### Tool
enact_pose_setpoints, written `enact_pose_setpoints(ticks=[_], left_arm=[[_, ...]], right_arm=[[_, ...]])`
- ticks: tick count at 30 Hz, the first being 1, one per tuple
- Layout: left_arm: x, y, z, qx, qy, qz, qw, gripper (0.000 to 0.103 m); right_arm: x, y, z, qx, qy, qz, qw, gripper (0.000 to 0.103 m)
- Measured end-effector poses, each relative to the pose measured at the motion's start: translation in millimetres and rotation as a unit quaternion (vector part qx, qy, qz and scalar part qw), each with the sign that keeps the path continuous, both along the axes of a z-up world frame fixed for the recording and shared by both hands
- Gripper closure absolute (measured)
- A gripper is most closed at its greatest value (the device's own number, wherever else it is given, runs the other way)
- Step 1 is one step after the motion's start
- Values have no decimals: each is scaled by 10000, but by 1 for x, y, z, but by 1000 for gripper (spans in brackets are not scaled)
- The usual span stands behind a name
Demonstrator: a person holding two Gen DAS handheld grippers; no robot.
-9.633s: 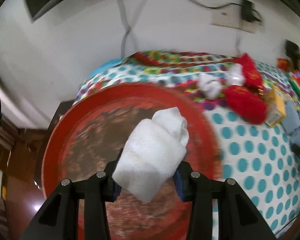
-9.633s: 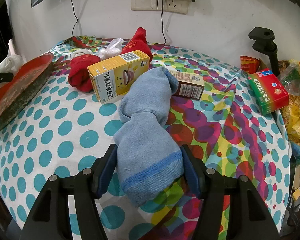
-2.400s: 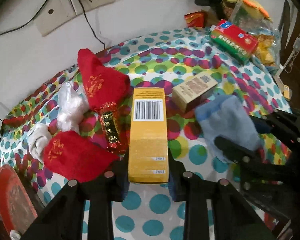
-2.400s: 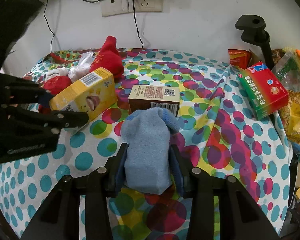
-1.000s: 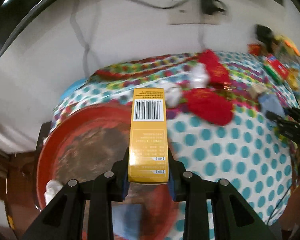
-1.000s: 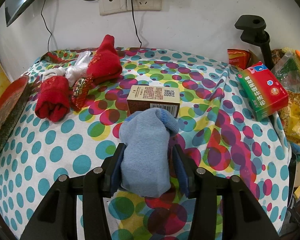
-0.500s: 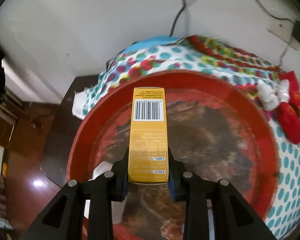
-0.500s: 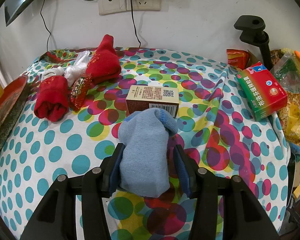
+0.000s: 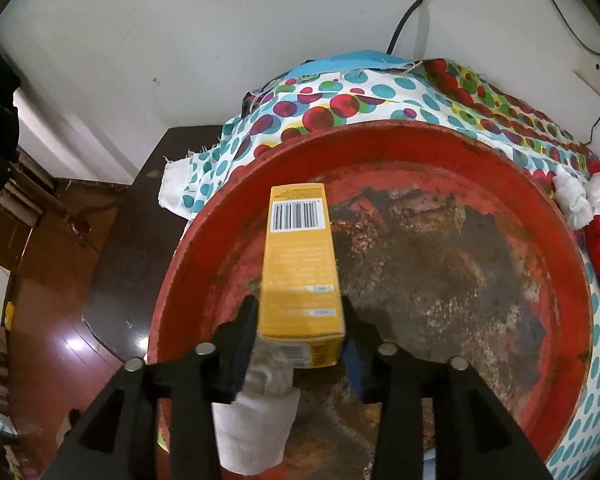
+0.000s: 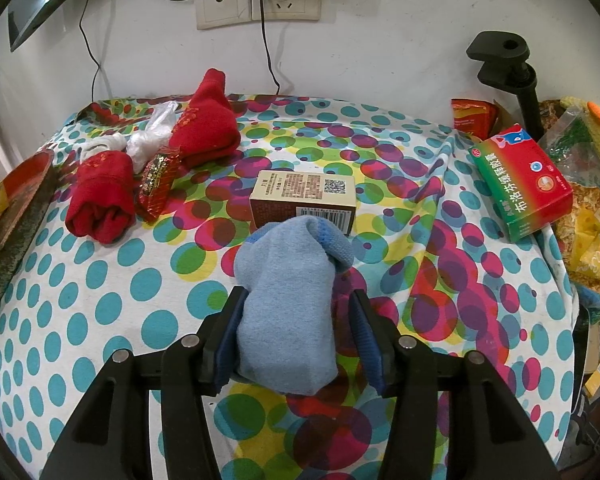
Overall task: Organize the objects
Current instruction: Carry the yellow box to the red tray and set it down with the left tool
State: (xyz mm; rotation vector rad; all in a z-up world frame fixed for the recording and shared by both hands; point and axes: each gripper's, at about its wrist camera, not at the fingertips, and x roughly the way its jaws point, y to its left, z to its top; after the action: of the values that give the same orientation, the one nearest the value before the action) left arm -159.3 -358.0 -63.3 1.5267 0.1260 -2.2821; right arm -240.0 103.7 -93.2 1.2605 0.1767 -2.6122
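Observation:
Over the red round tray (image 9: 572, 240), the jaws of my left gripper (image 9: 300, 332) are opening. A yellow box (image 9: 300, 280) with a barcode lies between them, and neither pad presses on it. Its near end rests on a rolled white sock (image 9: 256, 420) in the tray. My right gripper (image 10: 296, 320) hangs over the dotted tablecloth with a blue sock (image 10: 288, 300) between its fingers. The left pad touches the sock, while a gap shows at the right pad. A brown box (image 10: 304, 196) lies just beyond the sock.
Two red socks (image 10: 100, 196) (image 10: 204, 128), a red wrapper (image 10: 156, 184) and white plastic (image 10: 152, 136) lie at the back left. A red-green box (image 10: 524, 184), bags and a black clamp (image 10: 512, 64) crowd the right. The tray's edge (image 10: 20, 208) overhangs the table's left end.
My left gripper swung from above the table to over the tray, then its jaws spread and the yellow box tipped down off the pads. The right gripper and the blue sock stayed put.

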Motion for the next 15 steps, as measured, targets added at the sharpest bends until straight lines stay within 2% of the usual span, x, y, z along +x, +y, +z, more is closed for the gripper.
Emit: enact_pose_setpoints(ticks=[6,11,15], left_arm=[[9,-2,7,168,130,85,9997,53],[28,11,22,-200,383,89,9990,51],[43,20,28,-263,562,111,9980,51]], right_arm=[[0,-2,0,5,3,-5,10000,53],[0,-1,0,14,5,-12,10000,53],[1,-2,0,25,9,-12,10000,52]])
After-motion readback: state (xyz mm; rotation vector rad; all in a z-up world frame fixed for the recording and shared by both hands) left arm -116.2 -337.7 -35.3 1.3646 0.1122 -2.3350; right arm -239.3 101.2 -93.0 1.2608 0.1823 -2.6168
